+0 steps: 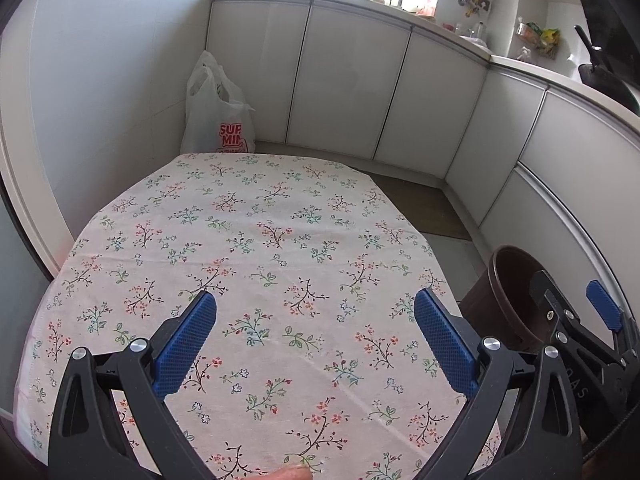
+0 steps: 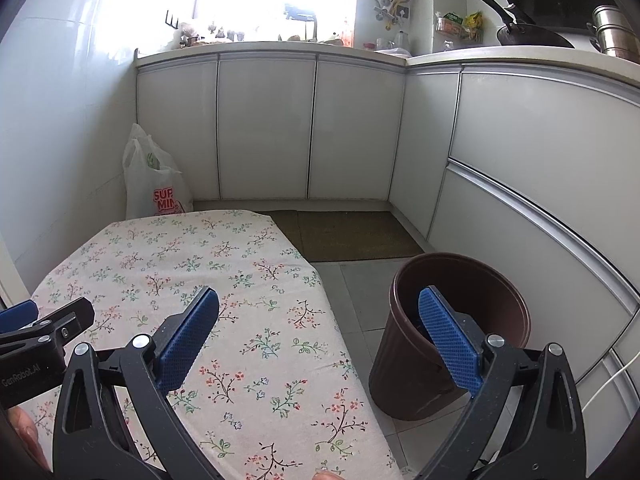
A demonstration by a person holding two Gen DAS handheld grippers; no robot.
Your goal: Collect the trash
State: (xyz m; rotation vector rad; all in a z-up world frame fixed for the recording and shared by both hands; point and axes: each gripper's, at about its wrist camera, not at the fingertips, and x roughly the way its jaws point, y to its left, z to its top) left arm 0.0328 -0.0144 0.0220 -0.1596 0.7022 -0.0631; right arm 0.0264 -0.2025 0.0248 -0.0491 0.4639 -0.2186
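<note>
- Left gripper (image 1: 316, 340): we record its blue-padded jaws spread wide over the cloth, with nothing between them.
- Right gripper (image 2: 320, 338): we record its jaws likewise spread wide and empty. One blue pad sits over the cloth edge, and the other overlaps the bin's mouth in its own view.
- Surface, covered by a white cotton cloth printed with small red and green flower sprigs (image 1: 256, 240): we find no wrapper, scrap or other litter on any part of it that either view shows. The near edge is hidden behind the gripper frames, so we cannot vouch for that strip.
- Dark brown round plastic waste bin with ribbed sides (image 2: 404, 376): it stands upright on the grey tiled floor, just beside the right edge of the surface. Its interior is mostly in shadow or blocked by the right gripper's pad. We cannot tell what it holds.
- Trash, the task's own item: none is visible loose anywhere in either view. If any has been collected, it would lie inside the bin, out of sight.
- White plastic carrier bag with red lettering (image 2: 158, 184): it stands on the floor against the wall at the far end of the surface. We judge it to be stored goods or a filled sack, and we cannot tell which.
- Progress, as a judgement: the visible surface is clean and both grippers are empty. We take the collecting to be finished or very nearly so. What could remain is a check of the hidden near edge.
</note>
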